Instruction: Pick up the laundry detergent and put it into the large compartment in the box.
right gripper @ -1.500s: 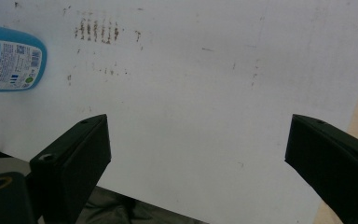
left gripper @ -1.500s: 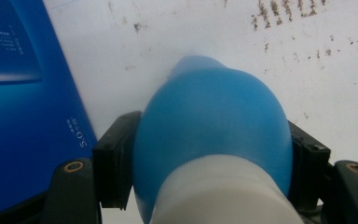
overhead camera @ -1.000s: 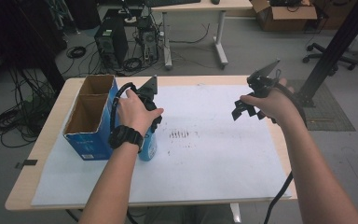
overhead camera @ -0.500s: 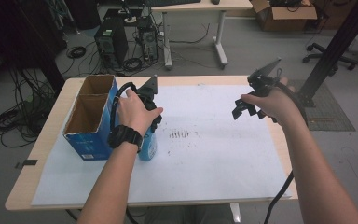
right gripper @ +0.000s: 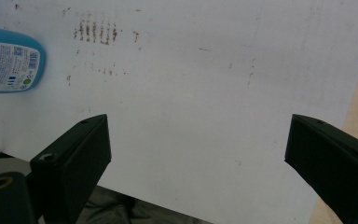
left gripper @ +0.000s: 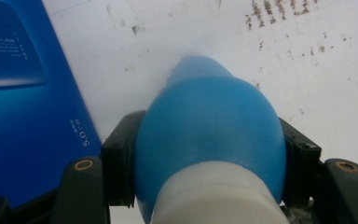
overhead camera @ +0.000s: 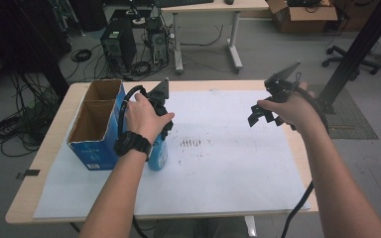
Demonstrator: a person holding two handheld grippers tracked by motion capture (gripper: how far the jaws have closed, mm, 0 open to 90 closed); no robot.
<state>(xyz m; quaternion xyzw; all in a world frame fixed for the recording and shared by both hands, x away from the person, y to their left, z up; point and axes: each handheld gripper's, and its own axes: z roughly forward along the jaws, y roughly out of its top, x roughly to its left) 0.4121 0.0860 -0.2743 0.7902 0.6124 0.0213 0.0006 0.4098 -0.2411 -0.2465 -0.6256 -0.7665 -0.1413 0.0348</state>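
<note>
The left tool (overhead camera: pixel 161 130) is clamped on the blue bottle (overhead camera: pixel 158 153), its black jaws pressing either side of the rounded shoulder just below the white cap (left gripper: pixel 219 196), as the left gripper view shows. The bottle stands upright on the white sheet covering the surface (overhead camera: pixel 238 168), long axis straight up, cap at the top under the left hand (overhead camera: pixel 144 116). It sits just beside the near right corner of the blue cardboard box (overhead camera: pixel 95 130); I cannot tell whether it touches the box. That box lies directly to the bottle's left, open at the top with two compartments, so I'd judge any move into it means lifting up and over the wall.

The right tool (overhead camera: pixel 264 113) hangs in the air well apart on the other side, jaws spread wide with nothing between them. The left hand is plainly the nearer one.
</note>
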